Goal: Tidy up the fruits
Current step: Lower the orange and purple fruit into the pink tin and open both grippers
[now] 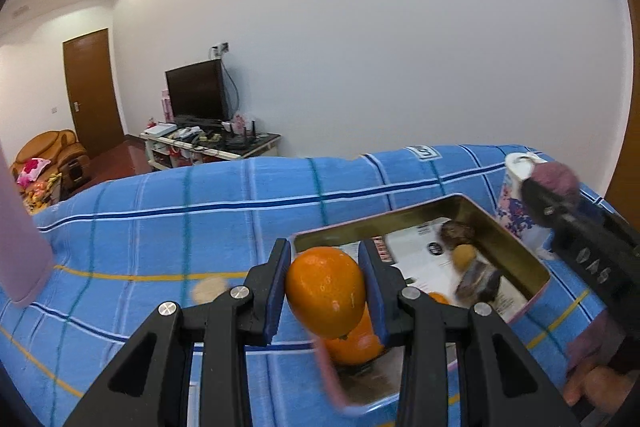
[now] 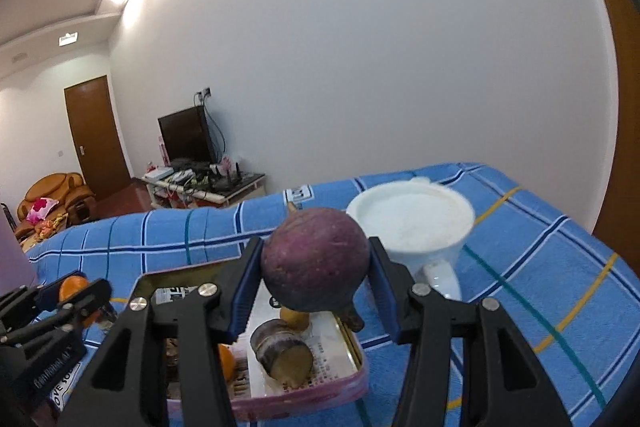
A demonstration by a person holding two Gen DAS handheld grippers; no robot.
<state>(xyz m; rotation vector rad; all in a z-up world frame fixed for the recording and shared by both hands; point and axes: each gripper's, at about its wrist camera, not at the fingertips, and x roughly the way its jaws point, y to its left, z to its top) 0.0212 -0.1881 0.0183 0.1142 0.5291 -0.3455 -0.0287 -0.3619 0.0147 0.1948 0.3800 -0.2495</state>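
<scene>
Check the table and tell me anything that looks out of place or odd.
Nothing is spilled or broken. One oddity: the tin meant for fruit also holds printed paper and a cut brown chunk. The left gripper grips an orange, the right gripper a purple fruit.

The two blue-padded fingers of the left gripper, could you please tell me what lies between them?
In the left wrist view, an orange sits clamped between the left gripper pads, above the gold-lined pink tin.
</scene>
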